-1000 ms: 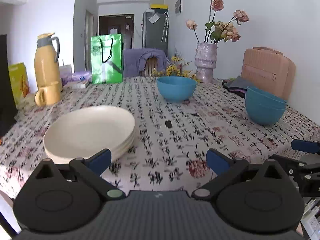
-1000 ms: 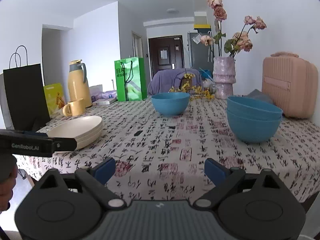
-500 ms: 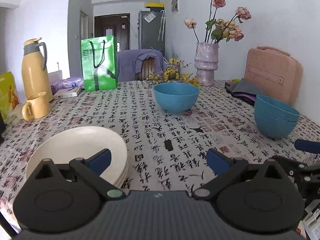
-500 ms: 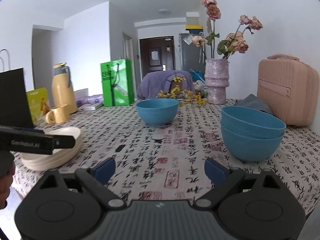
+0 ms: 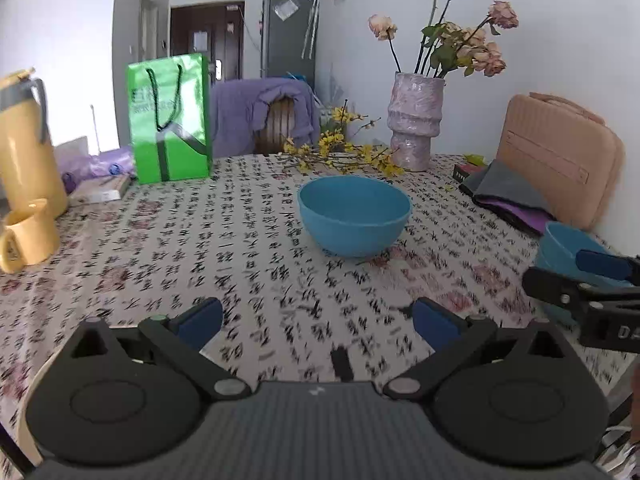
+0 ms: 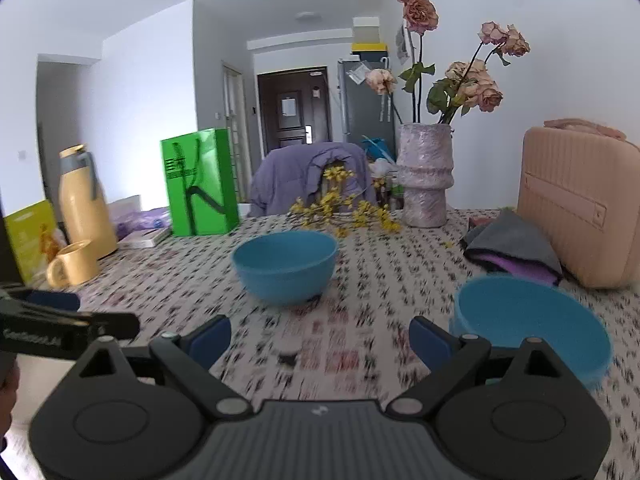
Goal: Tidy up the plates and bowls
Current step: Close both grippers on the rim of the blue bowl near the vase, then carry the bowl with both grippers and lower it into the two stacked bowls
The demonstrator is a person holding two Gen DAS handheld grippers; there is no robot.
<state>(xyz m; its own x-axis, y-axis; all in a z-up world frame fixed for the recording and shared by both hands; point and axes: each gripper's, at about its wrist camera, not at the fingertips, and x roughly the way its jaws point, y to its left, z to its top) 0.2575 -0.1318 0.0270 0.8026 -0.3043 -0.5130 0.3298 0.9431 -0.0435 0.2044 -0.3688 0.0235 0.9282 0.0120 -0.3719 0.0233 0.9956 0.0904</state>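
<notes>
Both hand-held grippers have advanced across the counter (image 5: 248,240), left (image 5: 318,318) and right (image 6: 320,336) with jaws apart and empty, approaching the lone blue bowl (image 5: 354,220) mid-counter, which probably next needs gripping by its rim and nesting in the stacked bowls (image 6: 532,320).

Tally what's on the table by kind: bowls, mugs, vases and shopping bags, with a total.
Bowls: 2 in view, centre bowl and right bowl, too blurred to rule out a stack
Mugs: 1, yellow mug
Vases: 1, vase
Shopping bags: 1, green bag
Total: 5
</notes>
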